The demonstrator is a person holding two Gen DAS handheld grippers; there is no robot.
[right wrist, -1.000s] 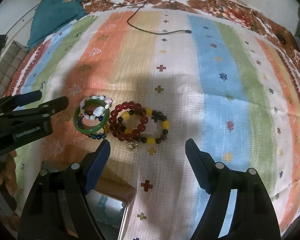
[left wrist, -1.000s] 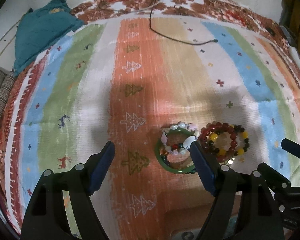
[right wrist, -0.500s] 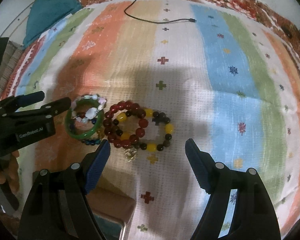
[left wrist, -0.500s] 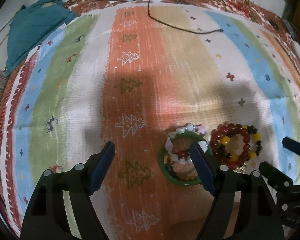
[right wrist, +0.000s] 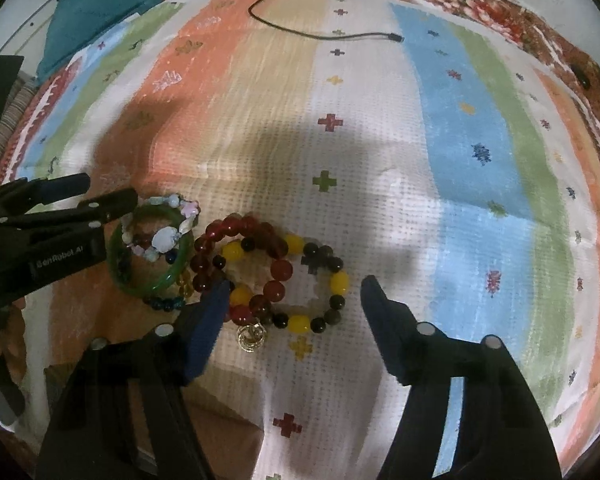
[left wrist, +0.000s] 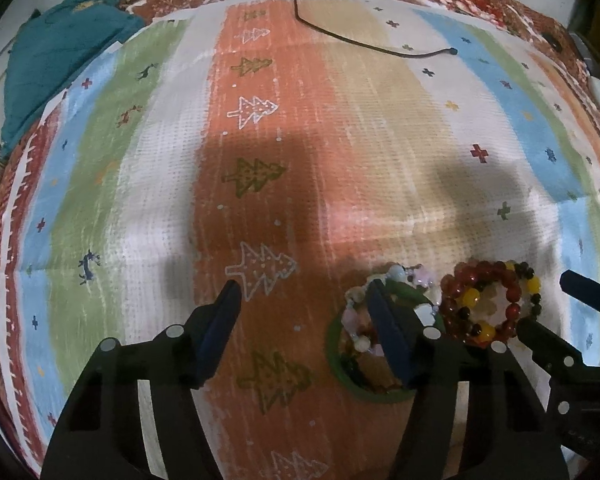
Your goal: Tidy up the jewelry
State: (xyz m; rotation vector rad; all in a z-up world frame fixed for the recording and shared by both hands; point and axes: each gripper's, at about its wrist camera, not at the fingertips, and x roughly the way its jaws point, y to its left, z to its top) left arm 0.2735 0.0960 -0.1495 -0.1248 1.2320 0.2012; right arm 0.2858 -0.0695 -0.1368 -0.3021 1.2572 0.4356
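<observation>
Both our grippers hover low over a striped cloth [right wrist: 440,128], the jewelry not yet lifted. The right gripper [right wrist: 294,292] stands wide, holding nothing, its two blue fingers straddling the nearer end of the bead pile; the left gripper [left wrist: 302,296] is likewise wide and empty, its right finger lying across a green bangle [right wrist: 152,280] as that camera sees it, though we cannot tell whether it touches.

Just ahead of the right gripper we count one small gold charm [right wrist: 251,336], one bracelet of black and yellow beads [right wrist: 332,280] and one of big red beads [right wrist: 260,236], the two overlapping. To their left, touching them, lies the bangle, with one pale bracelet of white and pink stones [right wrist: 166,236] draped over it and a dark blue string of beads [right wrist: 166,303] peeking from beneath. More pieces may hide in the heap.

By our judgement the sorting has barely begun: everything sits in one cluster, nothing set apart.

Well beyond the grippers run one black cable [right wrist: 324,34] and, far left, one teal cloth bundle [left wrist: 60,60].
</observation>
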